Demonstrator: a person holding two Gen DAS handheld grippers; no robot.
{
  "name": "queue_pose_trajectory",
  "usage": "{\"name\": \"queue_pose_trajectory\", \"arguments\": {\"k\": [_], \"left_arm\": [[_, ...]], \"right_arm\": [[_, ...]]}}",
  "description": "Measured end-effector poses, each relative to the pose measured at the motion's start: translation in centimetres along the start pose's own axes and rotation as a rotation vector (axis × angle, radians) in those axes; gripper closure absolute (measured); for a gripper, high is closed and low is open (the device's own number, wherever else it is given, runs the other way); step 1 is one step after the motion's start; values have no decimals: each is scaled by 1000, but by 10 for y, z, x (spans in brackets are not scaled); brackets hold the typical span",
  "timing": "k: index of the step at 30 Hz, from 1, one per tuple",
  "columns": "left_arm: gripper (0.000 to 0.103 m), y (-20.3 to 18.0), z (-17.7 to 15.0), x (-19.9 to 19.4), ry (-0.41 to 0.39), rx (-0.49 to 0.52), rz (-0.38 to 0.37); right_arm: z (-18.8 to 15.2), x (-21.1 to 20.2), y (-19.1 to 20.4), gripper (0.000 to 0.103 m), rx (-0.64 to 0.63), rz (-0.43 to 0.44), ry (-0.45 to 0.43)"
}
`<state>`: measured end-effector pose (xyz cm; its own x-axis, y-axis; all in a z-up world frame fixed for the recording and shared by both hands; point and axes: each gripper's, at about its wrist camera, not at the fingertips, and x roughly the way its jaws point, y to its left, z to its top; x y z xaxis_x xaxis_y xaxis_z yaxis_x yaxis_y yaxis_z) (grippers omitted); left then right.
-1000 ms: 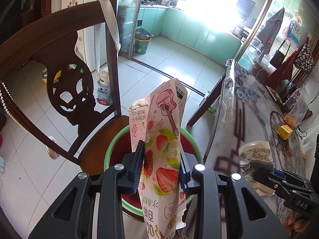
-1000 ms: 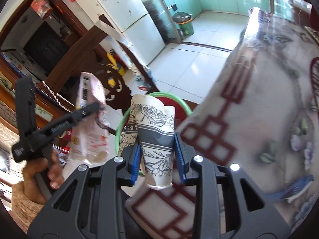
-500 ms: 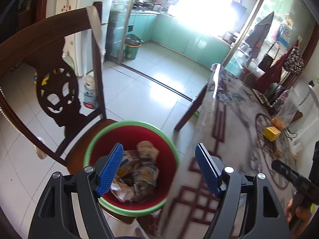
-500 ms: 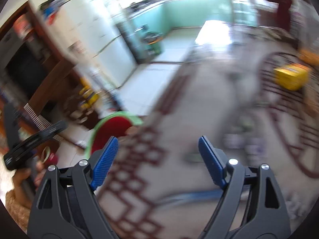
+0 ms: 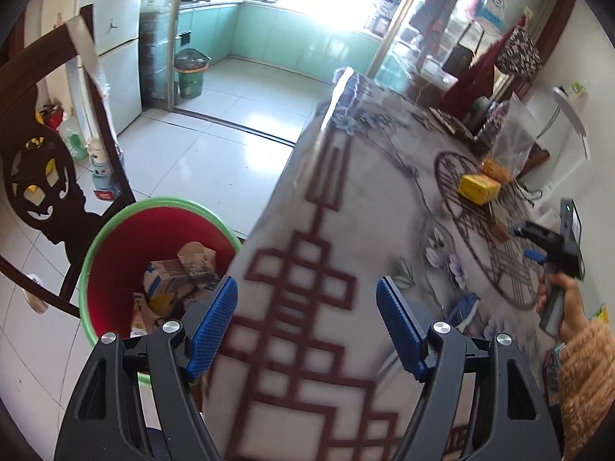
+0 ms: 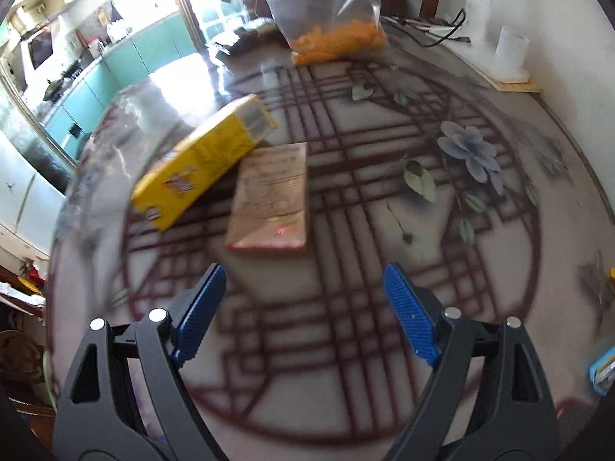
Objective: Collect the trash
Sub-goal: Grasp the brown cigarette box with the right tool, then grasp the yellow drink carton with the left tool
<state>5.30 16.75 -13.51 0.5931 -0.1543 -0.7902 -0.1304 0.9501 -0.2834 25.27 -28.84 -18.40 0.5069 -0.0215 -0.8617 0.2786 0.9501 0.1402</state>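
The table (image 6: 499, 207), under a patterned cloth, takes up most of both views. Off its near-left edge sits the bin (image 5: 115, 230), red inside with a green rim, resting on a dark chair (image 5: 34, 176). The bin already holds a heap of trash (image 5: 173, 280): crumpled paper and flattened cartons, well below the rim. So part of the collecting looks done.

More is left on the table. Near the middle of the round pattern lies a yellow box (image 6: 203, 161) on its side, and touching its lower corner a flat tan packet (image 6: 269, 199). Toward the far edge stands a clear bag (image 6: 330, 19) with orange pieces in it; whether that counts as trash cannot be told. At the right edge a small blue item (image 6: 603, 368) is only partly in view.

The right gripper (image 6: 303, 315) hangs over the table just short of the packet, fingers spread wide with nothing between them. The left gripper (image 5: 307, 326) is above the table's near-left edge, beside the bin, likewise spread and empty.

By my reading the job is midway: the box and the packet are the next likely pickups, the packet being flat and probably awkward to pinch.
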Motion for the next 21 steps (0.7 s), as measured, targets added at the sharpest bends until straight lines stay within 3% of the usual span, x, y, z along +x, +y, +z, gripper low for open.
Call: {"name": "queue_pose_trajectory", "arguments": {"k": [7,8,9,10,12,16,21], "left_arm": [[32,-28,-3,9,20,65,-2],[32,-31,-2,9,19,75,-1],[32,-35,-3,10,18,89,3],[32,-37,-3,11,19,97,6],[32,-42,-2,14,29,104,3],[32,-65,7,25,37,123,-33],[31,-132,26,55,41,244,-88]], "right_arm": [[15,37,20,21,-52,-22,14],[17,41,20,27,-59,-34,4],[19,42,21,42,-68,-41,0],[21,41,22,50,-86,-44,-7],[21,36,20,50,-94,-20,6],[13,2,0,50,-65,68,11],[-28,-74,-40,50,-35,170,24]]}}
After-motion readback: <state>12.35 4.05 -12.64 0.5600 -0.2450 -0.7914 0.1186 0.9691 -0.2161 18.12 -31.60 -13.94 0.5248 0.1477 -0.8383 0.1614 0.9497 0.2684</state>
